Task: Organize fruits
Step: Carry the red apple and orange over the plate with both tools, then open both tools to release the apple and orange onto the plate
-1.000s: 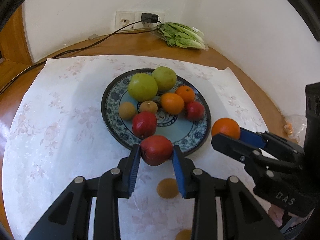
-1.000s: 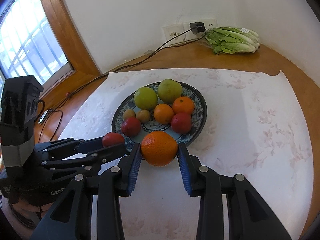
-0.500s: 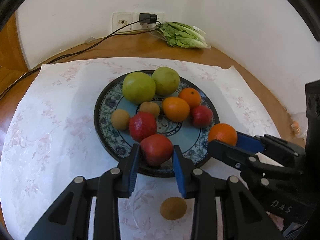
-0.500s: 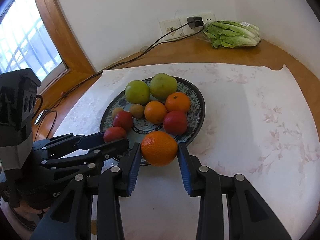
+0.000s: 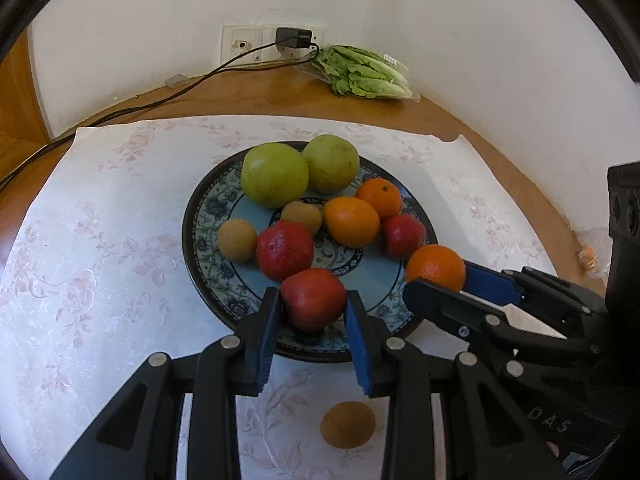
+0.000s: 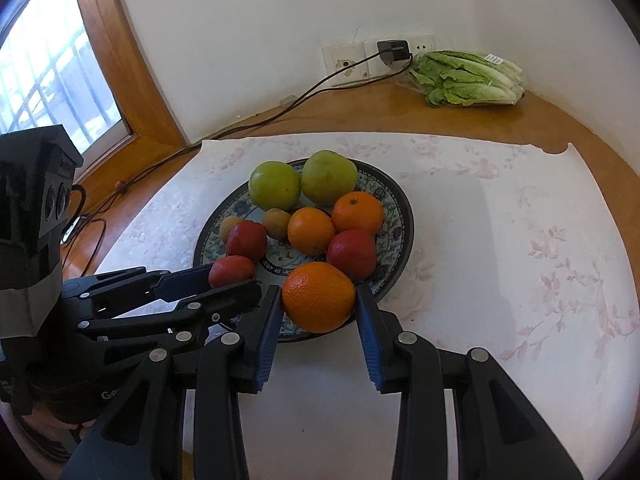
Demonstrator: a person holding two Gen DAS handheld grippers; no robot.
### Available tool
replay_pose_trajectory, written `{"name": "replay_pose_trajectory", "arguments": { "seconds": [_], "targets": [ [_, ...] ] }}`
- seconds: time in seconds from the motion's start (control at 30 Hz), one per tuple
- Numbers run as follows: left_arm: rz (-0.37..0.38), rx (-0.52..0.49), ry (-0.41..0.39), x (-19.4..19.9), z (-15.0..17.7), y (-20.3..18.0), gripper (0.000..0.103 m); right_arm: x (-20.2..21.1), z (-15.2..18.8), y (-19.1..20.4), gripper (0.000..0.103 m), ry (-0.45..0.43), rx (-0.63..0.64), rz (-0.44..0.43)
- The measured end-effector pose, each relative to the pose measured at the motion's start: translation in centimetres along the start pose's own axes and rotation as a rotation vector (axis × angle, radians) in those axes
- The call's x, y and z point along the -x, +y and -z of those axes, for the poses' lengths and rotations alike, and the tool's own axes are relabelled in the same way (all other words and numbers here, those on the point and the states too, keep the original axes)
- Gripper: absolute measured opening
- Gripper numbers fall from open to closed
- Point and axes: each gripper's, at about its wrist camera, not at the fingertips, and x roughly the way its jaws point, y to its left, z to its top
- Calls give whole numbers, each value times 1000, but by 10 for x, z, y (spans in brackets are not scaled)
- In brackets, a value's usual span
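A patterned blue plate [image 5: 208, 248] on a floral cloth holds two green fruits, two oranges, two red fruits and two small brown fruits. My left gripper [image 5: 312, 312] is shut on a red fruit [image 5: 313, 298] over the plate's near rim. My right gripper [image 6: 318, 312] is shut on an orange [image 6: 319, 296] over the plate's near right rim; it also shows in the left wrist view [image 5: 436, 266]. One small brown fruit [image 5: 347, 424] lies on the cloth in front of the plate.
A lettuce head [image 5: 364, 74] lies in the back corner by the wall. A plugged charger and its cable [image 5: 160, 100] run along the wooden table's back left. A window [image 6: 44, 80] is at the left.
Both grippers have moved forward with their fruits, from in front of the plate to over its near rim. The loose brown fruit now lies behind the left fingers.
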Motion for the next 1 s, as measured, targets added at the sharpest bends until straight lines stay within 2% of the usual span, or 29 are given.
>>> {"name": "replay_pose_trajectory", "arguments": {
  "seconds": [0.27,0.5,0.77,1.0],
  "targets": [
    [14,8,8,3,-1,1,36,-1,-2,-2,38,0,-21,-6],
    [26,33,5,14,0,5,43,5,-3,-1,50,-21,-27,5],
    [29,34,6,26,4,5,50,14,-1,0,50,-34,-33,-5],
    [27,42,4,37,10,6,51,27,3,3,51,-48,-38,-15]
  ]
}}
